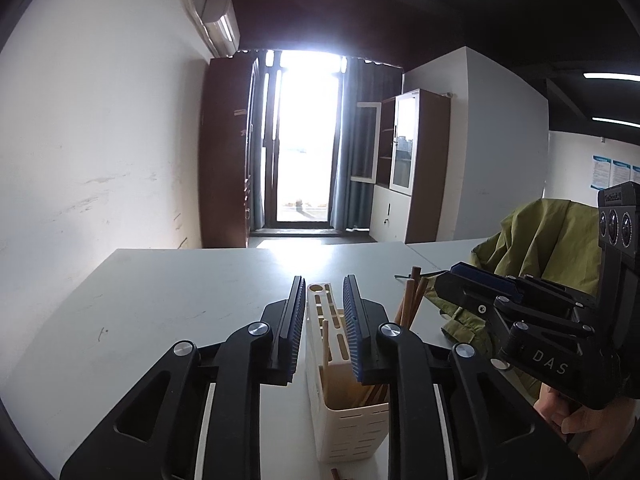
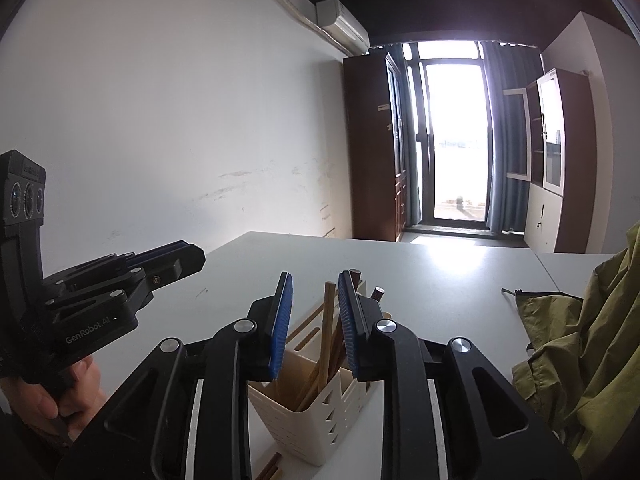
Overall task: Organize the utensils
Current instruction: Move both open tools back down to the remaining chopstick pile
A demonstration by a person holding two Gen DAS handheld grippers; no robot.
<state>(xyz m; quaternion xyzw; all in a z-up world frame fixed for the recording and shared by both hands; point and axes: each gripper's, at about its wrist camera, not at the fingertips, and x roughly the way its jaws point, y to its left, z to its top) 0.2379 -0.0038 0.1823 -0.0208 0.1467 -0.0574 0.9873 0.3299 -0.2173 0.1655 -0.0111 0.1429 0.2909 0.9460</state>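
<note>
A cream slotted utensil holder [image 1: 348, 420] stands on the grey table [image 1: 160, 300], close under both grippers. My left gripper [image 1: 322, 286] is open, and the holder's narrow top lies between its pads without being pressed. Brown wooden chopsticks [image 2: 329, 320] stand in the holder [image 2: 312, 432]. My right gripper [image 2: 315, 280] is open around one upright chopstick, which stands loose near the right pad. Each gripper shows side-on in the other's view: the right gripper [image 1: 448, 276] by the chopstick tops [image 1: 412, 292], the left gripper [image 2: 192, 254] at the left.
A crumpled olive-green jacket [image 2: 580, 340] lies on the table at the right, near the holder. Loose chopsticks [image 2: 272, 468] lie on the table in front of the holder. A white wall runs along the left, and a bright glass door and cabinets stand beyond the table's far edge.
</note>
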